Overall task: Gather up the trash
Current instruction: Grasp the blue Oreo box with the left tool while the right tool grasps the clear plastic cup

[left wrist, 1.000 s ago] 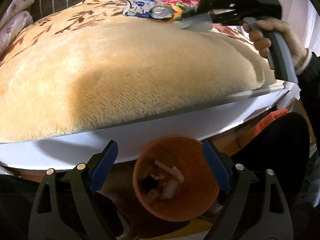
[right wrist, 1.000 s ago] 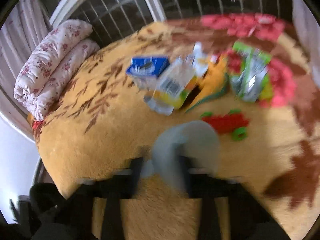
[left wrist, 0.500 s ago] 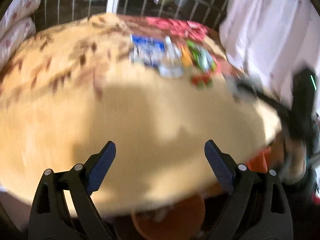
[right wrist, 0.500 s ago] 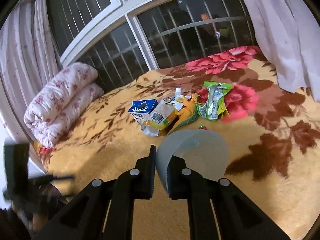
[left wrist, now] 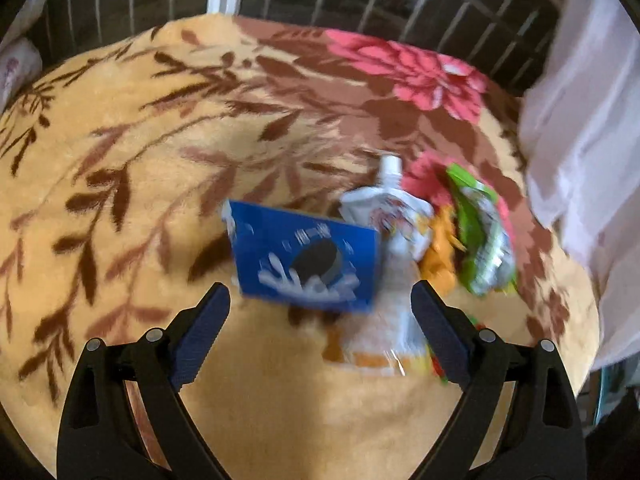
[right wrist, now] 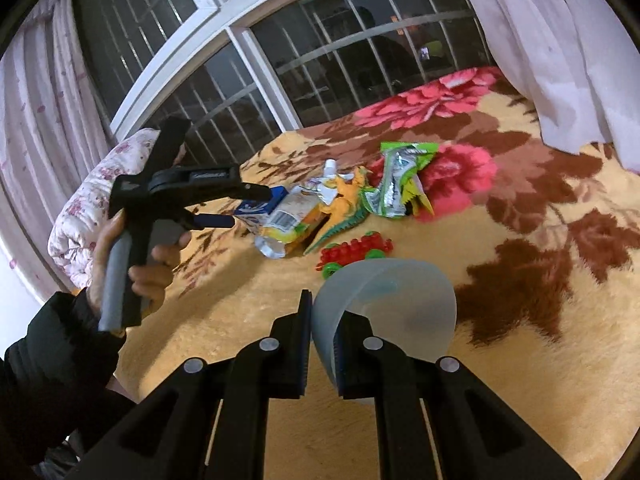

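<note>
A pile of trash lies on the flowered blanket (left wrist: 140,152): a blue carton (left wrist: 308,260), a white spouted pouch (left wrist: 392,208), a yellow-white bag (left wrist: 376,336), a green wrapper (left wrist: 480,236). My left gripper (left wrist: 320,300) is open, its fingers on either side of the blue carton, just above the blanket. My right gripper (right wrist: 322,316) is shut on the rim of a translucent plastic cup (right wrist: 392,304), held above the blanket. In the right wrist view the left gripper (right wrist: 236,206) reaches the carton (right wrist: 260,208), beside the green wrapper (right wrist: 396,176).
An orange-green toy dinosaur (right wrist: 340,212) and a red-and-green toy (right wrist: 352,252) lie by the trash. A rolled floral quilt (right wrist: 92,208) sits at the far left. A barred window (right wrist: 320,52) and a white curtain (right wrist: 568,48) stand behind the bed.
My left gripper has risen from over the orange bin and moved across the bed to the blue carton. My right gripper has pulled back from the pile with the cup.
</note>
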`<state>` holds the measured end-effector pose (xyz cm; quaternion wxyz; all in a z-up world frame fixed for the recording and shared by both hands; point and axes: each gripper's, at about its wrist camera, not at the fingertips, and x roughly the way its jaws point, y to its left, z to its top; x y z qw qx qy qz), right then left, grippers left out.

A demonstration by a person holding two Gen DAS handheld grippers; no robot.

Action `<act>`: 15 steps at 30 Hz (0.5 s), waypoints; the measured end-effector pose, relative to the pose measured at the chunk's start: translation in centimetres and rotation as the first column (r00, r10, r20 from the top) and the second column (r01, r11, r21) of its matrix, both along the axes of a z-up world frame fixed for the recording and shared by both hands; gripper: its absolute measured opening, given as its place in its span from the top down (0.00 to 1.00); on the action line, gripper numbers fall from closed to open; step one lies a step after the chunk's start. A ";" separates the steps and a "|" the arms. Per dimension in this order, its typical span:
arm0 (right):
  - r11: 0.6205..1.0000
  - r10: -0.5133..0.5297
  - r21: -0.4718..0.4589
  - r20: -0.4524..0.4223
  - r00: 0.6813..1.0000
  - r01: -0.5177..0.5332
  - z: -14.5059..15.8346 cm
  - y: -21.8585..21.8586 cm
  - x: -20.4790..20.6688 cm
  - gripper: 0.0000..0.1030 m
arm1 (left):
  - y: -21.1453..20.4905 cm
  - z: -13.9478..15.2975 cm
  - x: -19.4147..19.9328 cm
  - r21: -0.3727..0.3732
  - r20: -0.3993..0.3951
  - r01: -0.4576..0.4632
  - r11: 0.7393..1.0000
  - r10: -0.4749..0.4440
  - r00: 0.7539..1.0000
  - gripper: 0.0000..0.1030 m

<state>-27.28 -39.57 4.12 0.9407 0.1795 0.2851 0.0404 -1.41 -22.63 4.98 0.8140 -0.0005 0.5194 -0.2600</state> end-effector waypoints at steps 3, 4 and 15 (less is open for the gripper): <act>1.000 -0.005 0.017 -0.001 1.000 0.005 -0.1 -0.4 0.3 0.91 | -0.5 -0.8 1.6 0.046 -0.005 -0.023 0.999 0.024 1.000 0.13; 1.000 -0.005 0.023 0.001 1.000 0.005 -0.1 -0.5 0.4 0.91 | -0.6 -1.1 1.9 0.056 -0.006 -0.020 0.998 0.020 1.000 0.13; 1.000 -0.003 0.027 -0.003 1.000 0.003 -0.1 -0.6 0.8 0.91 | -1.5 -4.6 3.7 0.192 0.041 -0.032 0.981 0.025 0.999 0.15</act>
